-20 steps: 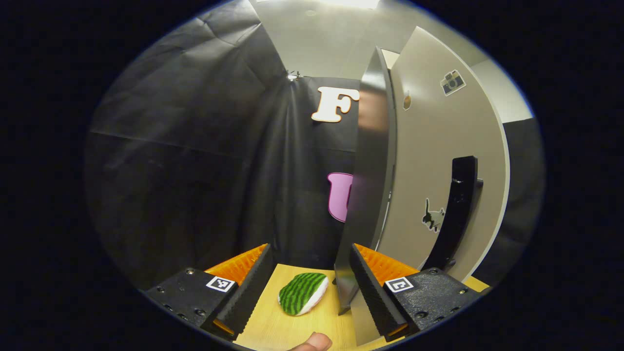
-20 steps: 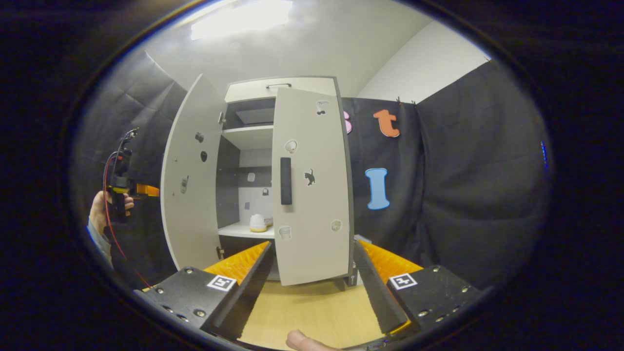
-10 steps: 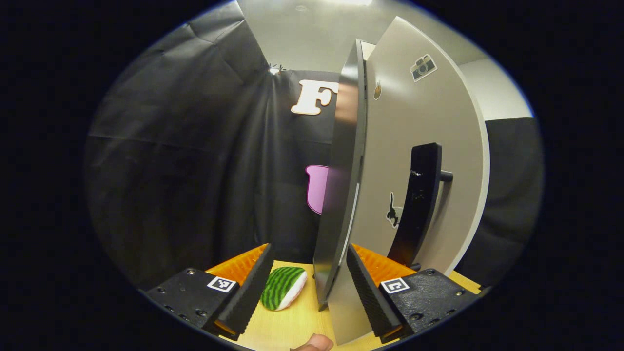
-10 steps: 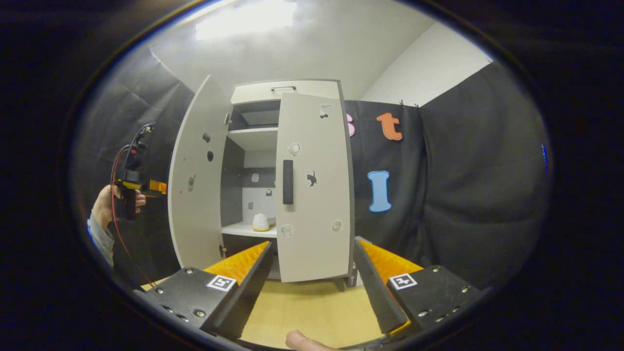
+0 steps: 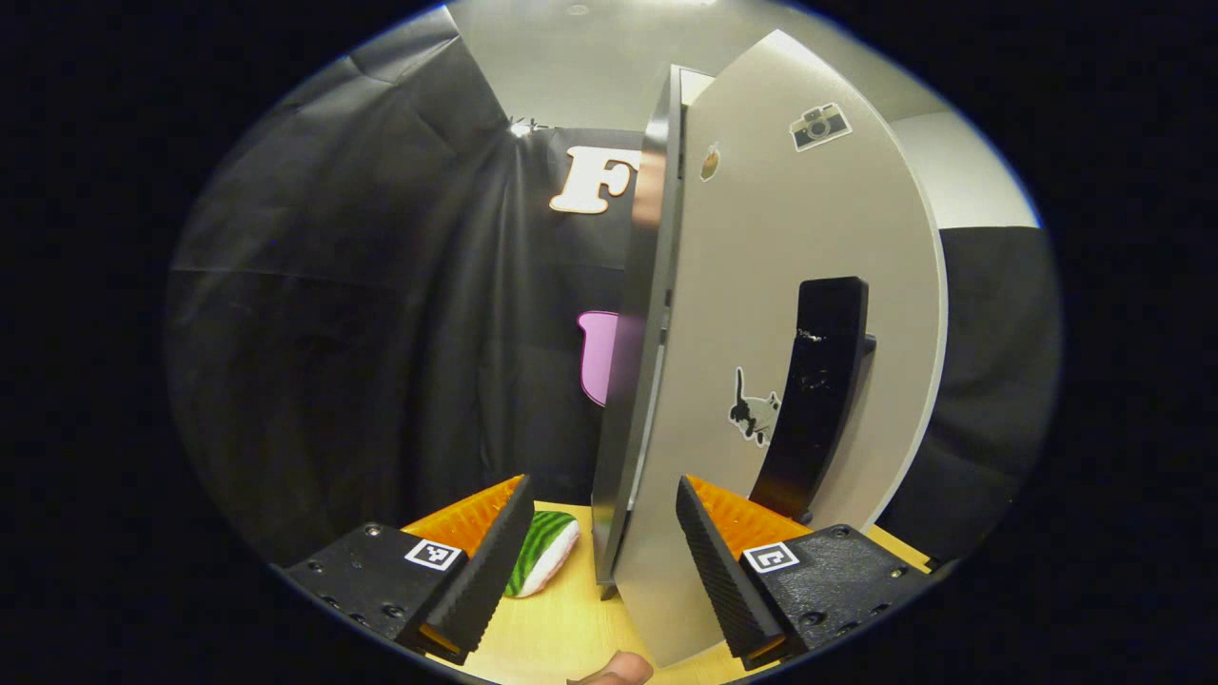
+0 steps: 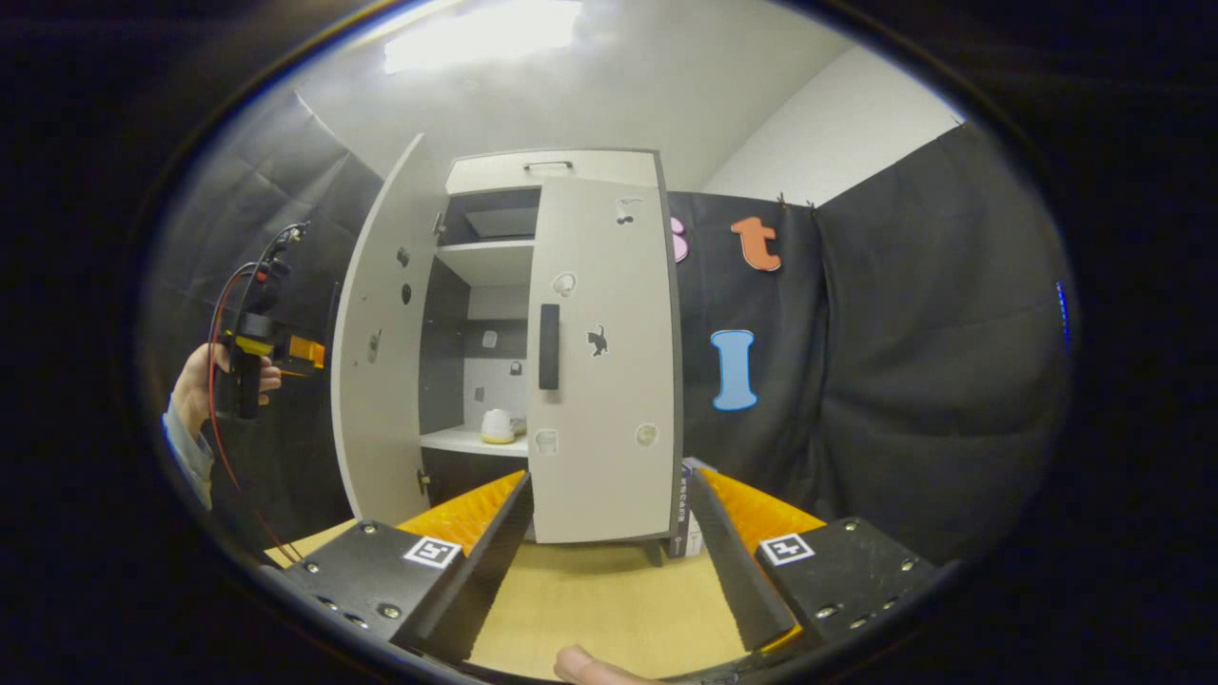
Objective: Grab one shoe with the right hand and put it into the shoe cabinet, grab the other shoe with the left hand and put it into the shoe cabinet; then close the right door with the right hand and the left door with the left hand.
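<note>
We are looking at a pale shoe (image 6: 496, 427) sitting on a shelf inside the shoe cabinet (image 6: 495, 276). The right door (image 6: 599, 352) is nearly shut and the left door (image 6: 376, 352) is standing wide open. Our left hand-held gripper (image 5: 599, 561) is reaching around the left door's (image 5: 761, 314) edge with its fingers wide apart, not squeezing anything. Our right hand-held gripper (image 6: 609, 561) is hanging back with its fingers wide apart too, holding nothing. A green striped toy (image 5: 542, 563) is lying on the wooden floor (image 5: 561, 628).
</note>
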